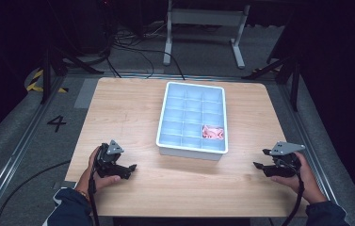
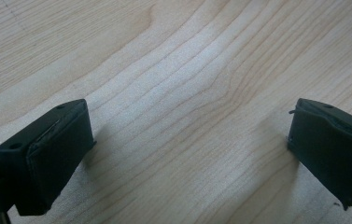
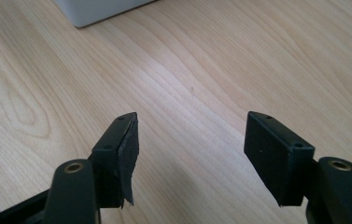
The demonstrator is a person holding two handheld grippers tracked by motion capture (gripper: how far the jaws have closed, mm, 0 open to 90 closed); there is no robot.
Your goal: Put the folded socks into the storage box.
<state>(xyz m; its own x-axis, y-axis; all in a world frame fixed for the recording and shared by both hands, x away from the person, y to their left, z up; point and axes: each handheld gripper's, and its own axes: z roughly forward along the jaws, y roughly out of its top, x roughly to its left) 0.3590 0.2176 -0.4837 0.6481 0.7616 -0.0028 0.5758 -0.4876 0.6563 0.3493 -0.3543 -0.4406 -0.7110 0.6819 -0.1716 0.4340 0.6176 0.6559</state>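
Jaws are standing spread on the right gripper [image 1: 261, 165], nothing between them, black pads hovering just over the pale wooden table [image 1: 133, 108]. In the right gripper view, the right gripper [image 3: 190, 140] is pointing across bare grain toward a white corner of the tray at the top edge. Over on the other side, the left gripper [image 1: 132, 167] is sitting low at the near left of the table, a hand wrapped around it; in the left gripper view its jaws are gaping wide over plain wood, gripping nothing. Between the two and farther back, the white plastic compartment tray [image 1: 165, 115] is resting on the table, well apart from both grippers. Small pink pieces [image 1: 212, 132] are lying in one compartment of its right column, second from the near end.
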